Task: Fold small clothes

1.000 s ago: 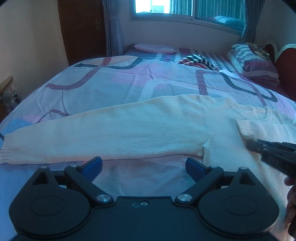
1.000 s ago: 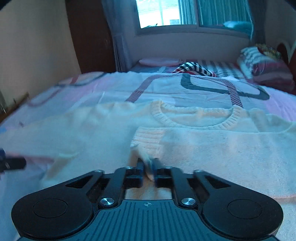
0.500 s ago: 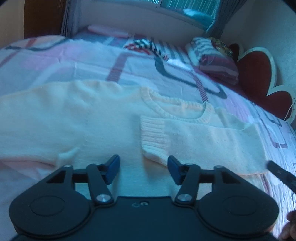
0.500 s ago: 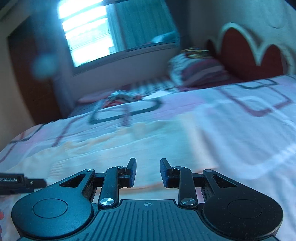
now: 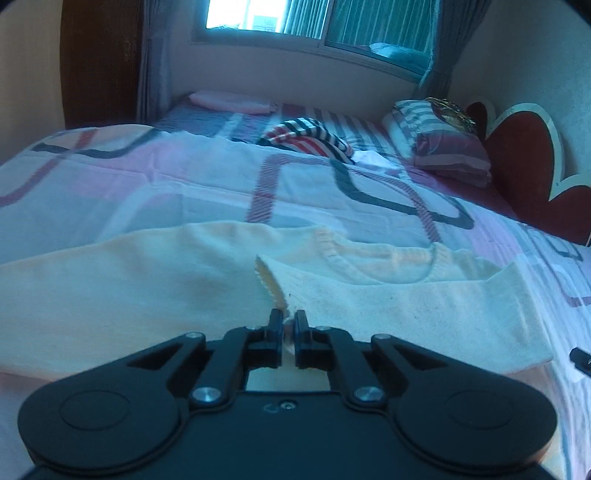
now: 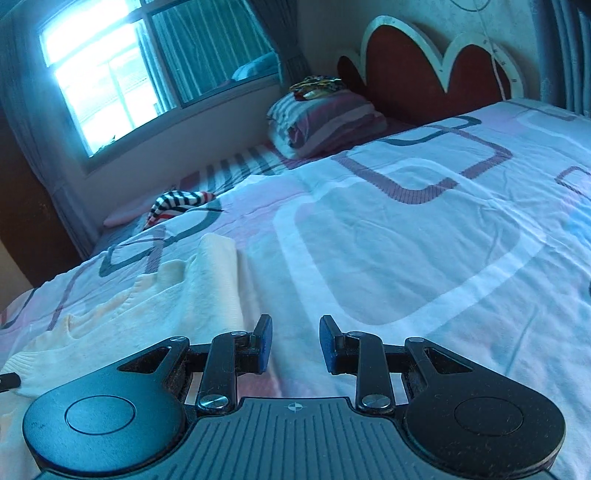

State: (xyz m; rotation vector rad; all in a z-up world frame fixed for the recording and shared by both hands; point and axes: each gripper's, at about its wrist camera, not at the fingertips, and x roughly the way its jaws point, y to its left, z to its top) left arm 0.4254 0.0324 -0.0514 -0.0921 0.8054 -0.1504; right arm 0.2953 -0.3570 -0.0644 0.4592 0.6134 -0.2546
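Daylight enters a wide window [image 5: 314,26] with grey curtains [image 5: 439,48]; a scalloped red headboard [image 6: 424,77] backs the bed [image 6: 406,240].

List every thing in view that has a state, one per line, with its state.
Cream sweater: flat on the bed, one sleeve folded across its chest.
Folded sleeve's cuff: pinched.
Left hand-held gripper: just closed, shut on the cuff.
Right hand-held gripper: open, empty, over bare bedsheet.
Striped garment: crumpled, unfolded.
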